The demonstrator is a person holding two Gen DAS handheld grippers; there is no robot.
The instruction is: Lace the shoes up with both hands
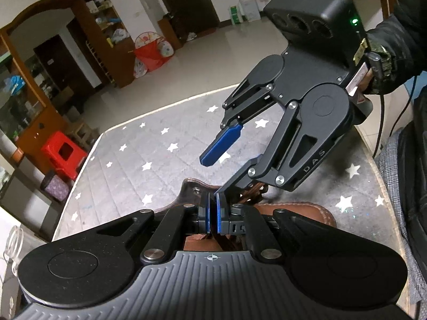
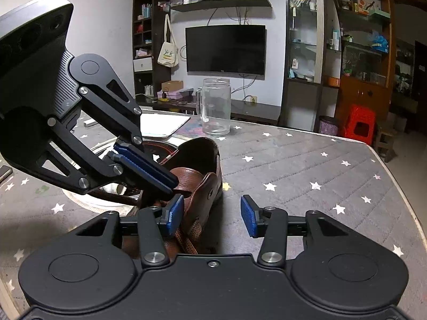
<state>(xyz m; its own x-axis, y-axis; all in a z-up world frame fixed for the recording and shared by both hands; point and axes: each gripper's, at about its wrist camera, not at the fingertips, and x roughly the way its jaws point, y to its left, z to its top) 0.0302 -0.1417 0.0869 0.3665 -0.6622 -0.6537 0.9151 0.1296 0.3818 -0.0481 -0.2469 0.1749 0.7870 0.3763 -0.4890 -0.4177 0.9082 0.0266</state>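
Two claws: left claw (image 1: 212,217) clamped; right claw (image 2: 212,216) parted.

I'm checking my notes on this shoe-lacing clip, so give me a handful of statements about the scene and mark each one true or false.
1. The left gripper has its blue-padded fingers pressed together. True.
2. The right gripper is clamped shut on the brown woven shoelace. False: its fingers stand apart and are opening, with nothing pinched between them.
3. The brown leather shoe rests on a grey quilted cover with white stars. True.
4. The clear glass mug with a handle is full of water. False: it looks empty.
5. The red plastic stool stands on the table. False: it stands on the floor beyond the table's edge.
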